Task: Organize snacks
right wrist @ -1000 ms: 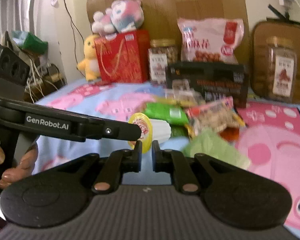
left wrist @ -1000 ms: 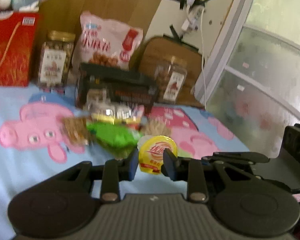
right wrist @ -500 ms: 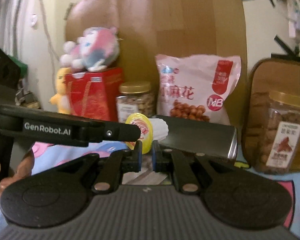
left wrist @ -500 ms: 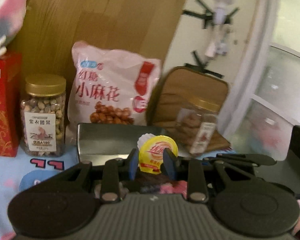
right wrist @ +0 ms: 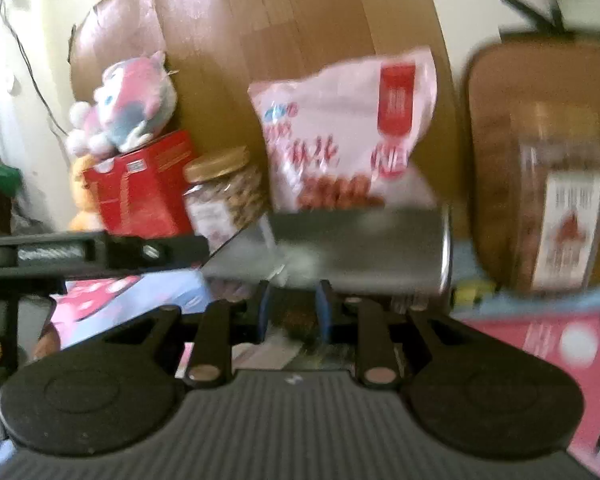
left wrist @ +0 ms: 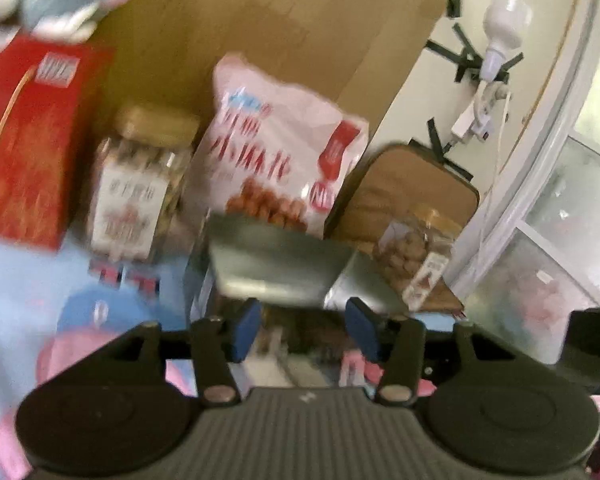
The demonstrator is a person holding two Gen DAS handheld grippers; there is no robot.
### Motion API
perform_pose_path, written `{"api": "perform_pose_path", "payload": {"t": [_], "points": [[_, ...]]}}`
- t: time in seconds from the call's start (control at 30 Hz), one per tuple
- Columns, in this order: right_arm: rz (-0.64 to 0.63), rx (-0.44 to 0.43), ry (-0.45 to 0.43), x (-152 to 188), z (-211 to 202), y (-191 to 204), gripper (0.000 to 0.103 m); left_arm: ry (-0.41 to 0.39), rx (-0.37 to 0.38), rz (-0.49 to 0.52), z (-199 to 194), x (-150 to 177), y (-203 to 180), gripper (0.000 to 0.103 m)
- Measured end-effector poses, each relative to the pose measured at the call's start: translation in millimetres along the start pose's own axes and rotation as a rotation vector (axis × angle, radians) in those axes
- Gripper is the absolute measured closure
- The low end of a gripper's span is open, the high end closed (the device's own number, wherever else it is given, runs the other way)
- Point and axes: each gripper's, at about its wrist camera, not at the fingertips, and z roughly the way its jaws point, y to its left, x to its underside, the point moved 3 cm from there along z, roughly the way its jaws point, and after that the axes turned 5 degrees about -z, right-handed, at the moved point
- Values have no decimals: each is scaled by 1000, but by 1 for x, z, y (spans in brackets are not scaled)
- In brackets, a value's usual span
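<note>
A dark snack box stands right ahead with its grey lid flap (left wrist: 276, 264) (right wrist: 360, 248) raised. My left gripper (left wrist: 304, 330) hovers over the box's open top. Its blue pads are apart, its jaws are opening, and nothing is between them. My right gripper (right wrist: 293, 312) is over the same box from the other side. Its jaws are opening on a narrower gap with nothing gripped. One of the left gripper's fingers (right wrist: 100, 250) crosses the right wrist view. The yellow-lidded cup shows in neither view. Both pictures are blurred.
Behind the box stand a pink snack bag (left wrist: 284, 152) (right wrist: 348, 132), a gold-lidded nut jar (left wrist: 140, 188) (right wrist: 224, 196), a red carton (left wrist: 32, 140) (right wrist: 140, 188) under a plush toy (right wrist: 132, 104), and a second jar (left wrist: 416, 252) (right wrist: 560, 200). A window (left wrist: 560, 220) bounds the right.
Both grippers have moved forward from the snack pile to the open box. The yellow-lidded cup they held together is gone from between the jaws, and both pairs of jaws have opened.
</note>
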Motion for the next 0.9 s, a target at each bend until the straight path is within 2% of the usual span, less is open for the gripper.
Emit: {"api": "perform_pose_path", "payload": {"t": [0.03, 0.07, 0.17, 0.23, 0.33, 0.37, 0.4, 0.43, 0.47, 0.53, 0.67, 0.73, 0.9], "points": [[17, -20, 24, 6, 0, 1, 74, 30, -1, -33, 1, 5, 6, 47], [22, -39, 47, 12, 0, 3, 67, 65, -5, -64, 4, 10, 12, 44], [-30, -46, 87, 31, 3, 18, 48, 148, -6, -113, 17, 23, 21, 43], [-106, -60, 130, 43, 12, 32, 44, 189, -13, -132, 28, 29, 23, 41], [-216, -3, 140, 53, 24, 49, 45, 207, 9, -143, 39, 39, 21, 47], [-220, -18, 145, 54, 26, 51, 53, 188, -15, -125, 36, 42, 19, 50], [-211, -10, 147, 53, 28, 53, 54, 168, -22, -107, 31, 43, 16, 50], [-221, 15, 136, 53, 27, 56, 64, 145, -16, -102, 22, 42, 13, 50], [-237, 23, 117, 52, 23, 61, 67, 121, -4, -107, 11, 39, 11, 50], [-249, -2, 59, 50, 10, 71, 67, 61, 12, -99, -16, 36, 7, 50], [-334, -31, -39, 52, -17, 114, 67, -62, -6, -49, -71, 49, 4, 50], [-364, -53, -57, 60, -21, 133, 67, -67, -21, -82, -90, 61, 15, 50], [-416, -115, 9, 94, -11, 160, 64, -1, -54, -159, -110, 97, 45, 50]]}}
